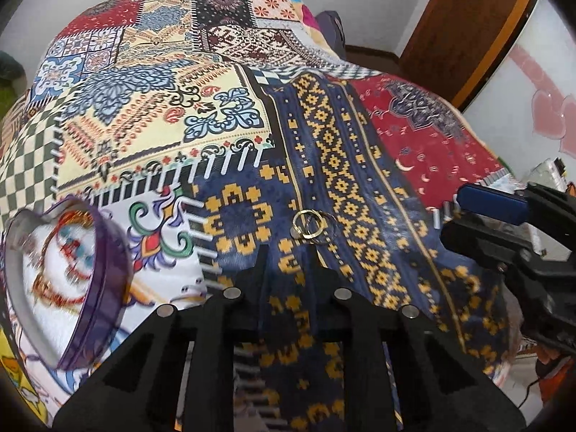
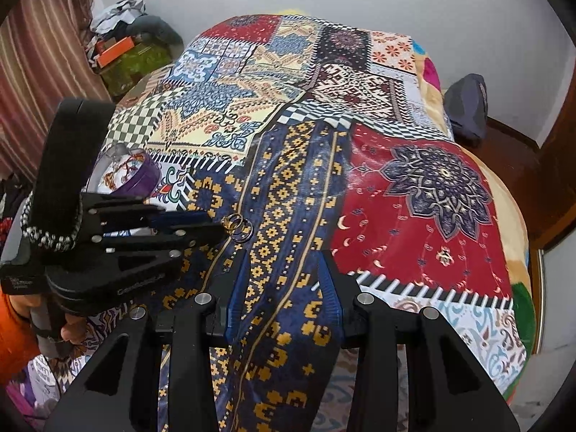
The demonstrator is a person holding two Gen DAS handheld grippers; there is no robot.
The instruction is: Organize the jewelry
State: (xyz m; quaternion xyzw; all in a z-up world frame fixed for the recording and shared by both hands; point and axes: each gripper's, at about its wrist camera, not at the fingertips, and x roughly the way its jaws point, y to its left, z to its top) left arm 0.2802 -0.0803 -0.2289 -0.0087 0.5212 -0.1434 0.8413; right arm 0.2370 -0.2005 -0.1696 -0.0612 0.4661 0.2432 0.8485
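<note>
A small cluster of gold rings (image 1: pixel 309 226) lies on the blue and yellow part of the patchwork bedspread, just beyond my left gripper's fingertips. My left gripper (image 1: pixel 288 257) is open and empty right in front of them. The rings also show in the right wrist view (image 2: pixel 237 226), touching the tip of the left gripper (image 2: pixel 212 228). A purple heart-shaped box (image 1: pixel 72 280) with jewelry on white lining sits at the left; it also shows in the right wrist view (image 2: pixel 133 174). My right gripper (image 2: pixel 284 270) is open and empty, hovering over the blanket, nearer than the rings.
The patchwork bedspread (image 2: pixel 414 216) covers the whole bed. The right gripper's body (image 1: pixel 504 234) shows at the right edge of the left wrist view. A dark bag (image 2: pixel 468 104) and wooden door lie beyond the bed's right side. Clutter (image 2: pixel 122 50) sits at the far left.
</note>
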